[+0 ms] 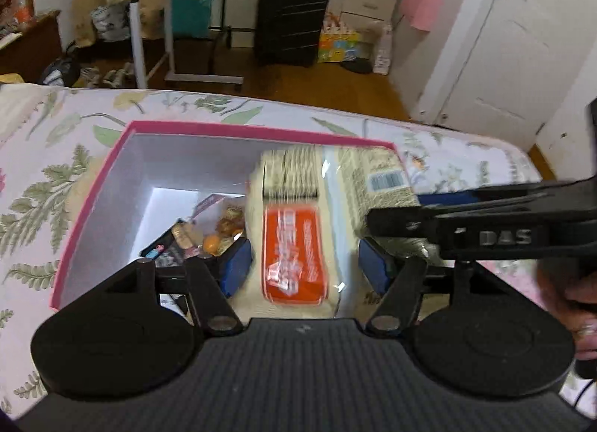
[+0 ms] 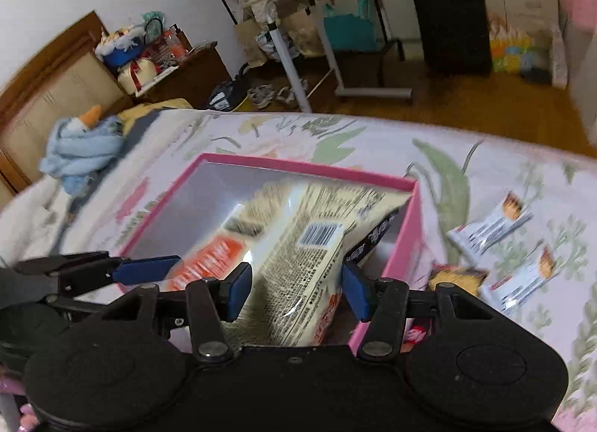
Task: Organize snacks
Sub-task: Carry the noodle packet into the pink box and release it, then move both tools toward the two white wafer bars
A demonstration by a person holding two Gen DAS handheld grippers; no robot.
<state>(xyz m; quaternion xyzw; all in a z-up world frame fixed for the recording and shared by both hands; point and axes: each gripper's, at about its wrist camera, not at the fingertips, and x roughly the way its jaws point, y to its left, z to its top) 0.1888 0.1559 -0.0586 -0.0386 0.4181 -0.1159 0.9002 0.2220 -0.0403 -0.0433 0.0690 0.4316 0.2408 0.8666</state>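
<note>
A large cream snack bag (image 1: pixel 294 245) with an orange label and a printed barcode hangs over the open pink box (image 1: pixel 93 208), which sits on a floral-sheeted bed (image 1: pixel 44 178). Motion blur makes the white lettering on the orange panel unreadable, and the dense small print around the barcode cannot be made out either.

Both grippers hold this one bag. The left gripper (image 1: pixel 304 268) has its blue fingers (image 1: pixel 235 268) set apart on either side of the orange panel and pressed against the bag. The right gripper (image 2: pixel 296 292) has its fingers clamped on the barcode end of the bag. The raised letters "DAS" show on the right gripper's arm in the left wrist view.

Inside the box, one dark packet (image 1: pixel 194 241) with pictured food lies on the bottom, partly hidden by the left gripper. A second dark packet (image 2: pixel 369 241) leans at the box's right wall; its writing is too blurred to read.

On the sheet beside the box lie two white packets (image 2: pixel 488 227), and one yellow-and-black packet (image 2: pixel 455 279) cut off behind the right gripper. A red wrapper (image 2: pixel 416 335) peeks out below it, mostly hidden.
</note>
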